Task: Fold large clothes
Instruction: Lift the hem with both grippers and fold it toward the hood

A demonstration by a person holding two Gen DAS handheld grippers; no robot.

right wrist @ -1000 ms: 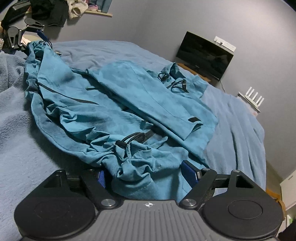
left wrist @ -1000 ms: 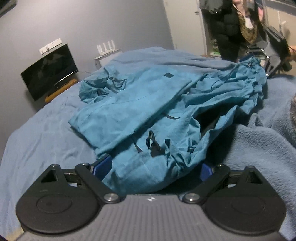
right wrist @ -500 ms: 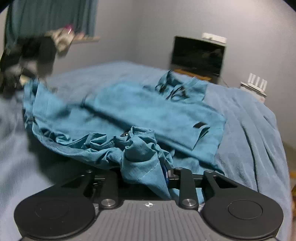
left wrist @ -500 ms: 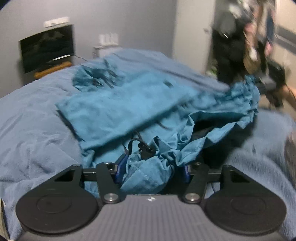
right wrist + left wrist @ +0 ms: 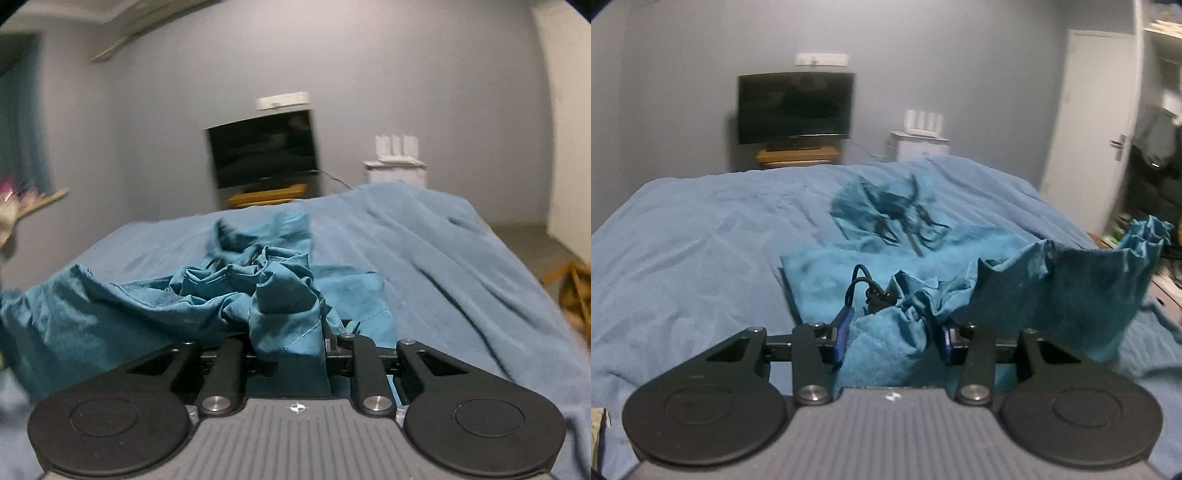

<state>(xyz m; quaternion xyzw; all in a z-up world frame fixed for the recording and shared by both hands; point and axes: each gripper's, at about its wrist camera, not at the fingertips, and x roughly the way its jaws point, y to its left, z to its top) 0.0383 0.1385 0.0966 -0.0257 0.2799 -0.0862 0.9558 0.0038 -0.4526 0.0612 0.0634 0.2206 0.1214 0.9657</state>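
A large teal jacket [image 5: 1052, 288] lies on the blue bed [image 5: 701, 240], its hood [image 5: 886, 210] toward the far end. My left gripper [image 5: 892, 334] has a bunched piece of the hem between its blue pads [image 5: 842, 332], beside a black drawcord toggle [image 5: 875, 295]. Its jaws are closing on the cloth. The hem stretches away to the right, raised off the bed. In the right wrist view, my right gripper [image 5: 288, 350] pinches another fold of the jacket [image 5: 129, 306], jaws also closing. The fabric hides its pads.
A dark TV [image 5: 796, 107] on a wooden stand sits against the far wall, with a white cabinet [image 5: 919, 144] and router beside it. A white door [image 5: 1086, 122] and hanging dark clothes [image 5: 1156, 166] are at the right. Blue bedding [image 5: 443, 258] spreads on both sides.
Both grippers went from wide open around the hem to clamped on it. They lifted it and swung toward the far end of the bed, rolling level; the jacket's near part now hangs raised.
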